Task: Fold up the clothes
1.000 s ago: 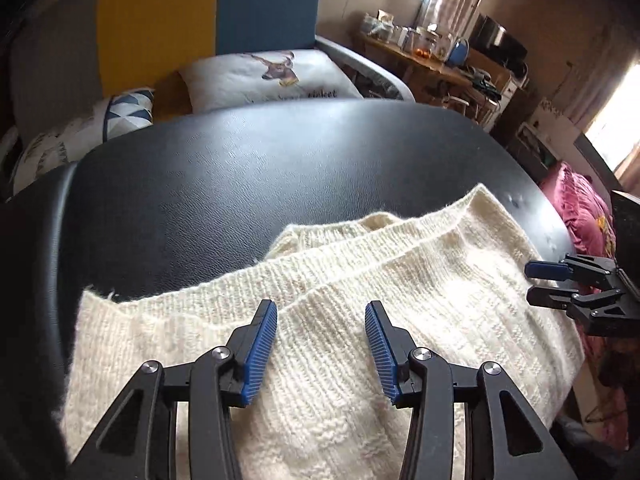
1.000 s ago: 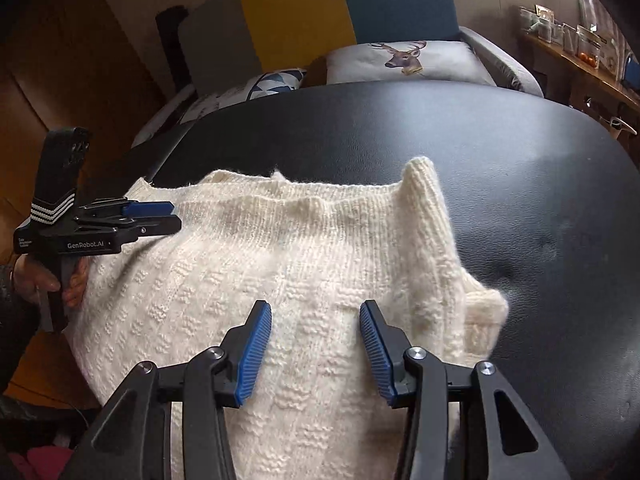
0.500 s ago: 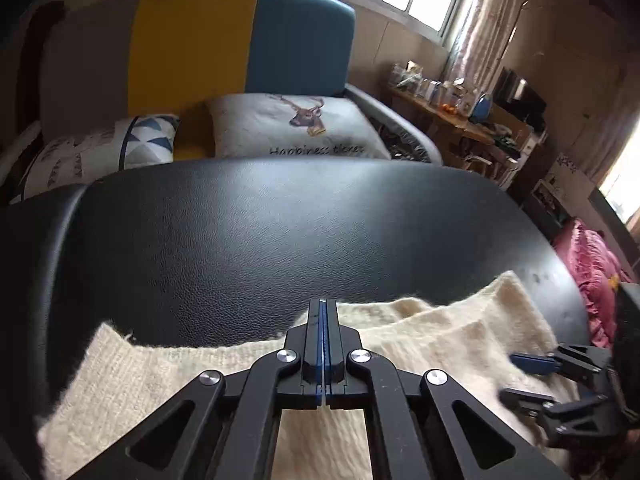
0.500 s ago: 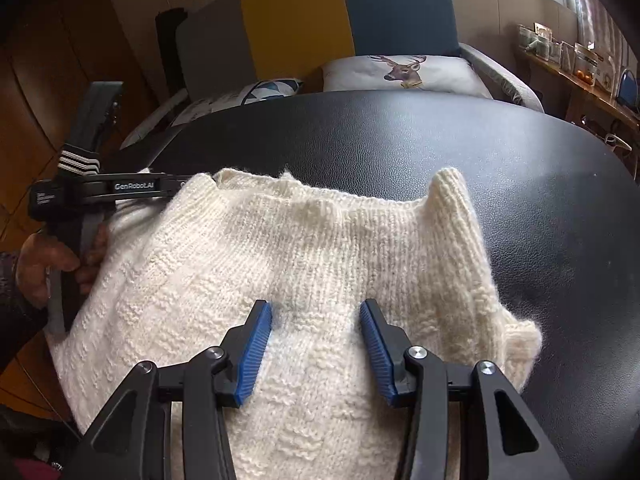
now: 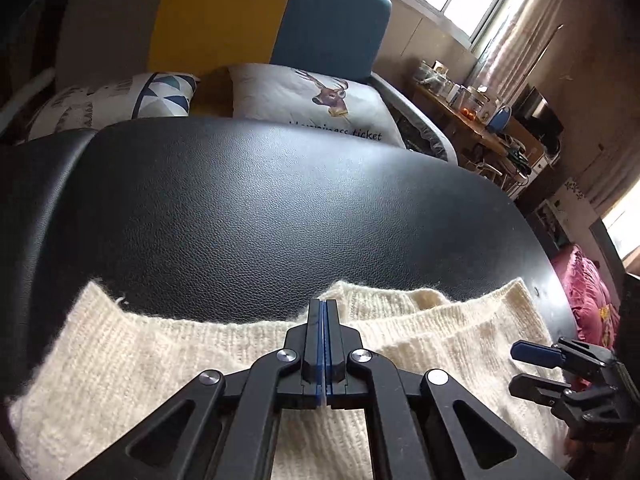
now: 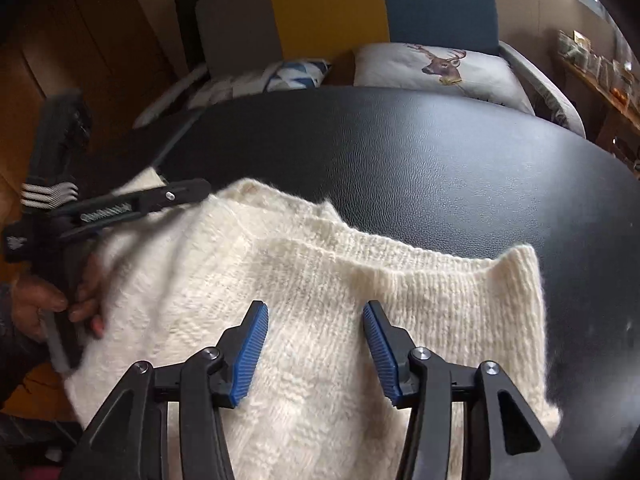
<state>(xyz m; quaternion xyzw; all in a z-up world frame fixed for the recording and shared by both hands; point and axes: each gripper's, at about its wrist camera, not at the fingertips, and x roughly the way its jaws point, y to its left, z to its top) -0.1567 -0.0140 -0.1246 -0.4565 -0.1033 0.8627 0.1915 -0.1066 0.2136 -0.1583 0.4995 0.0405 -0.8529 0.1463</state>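
My left wrist view sits low and close over the cream knitted sweater [image 5: 120, 360], facing the black leather tabletop [image 5: 260, 208]. My right wrist view looks likewise. Both share the deer-print cushion [image 6: 440, 68].

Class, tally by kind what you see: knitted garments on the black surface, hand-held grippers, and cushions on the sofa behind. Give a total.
Cream knitted sweater: 1
Black grippers with blue-padded fingers, left gripper and right gripper: 2
Cushions, deer-print cushion and triangle-patterned cushion: 2
Total: 5
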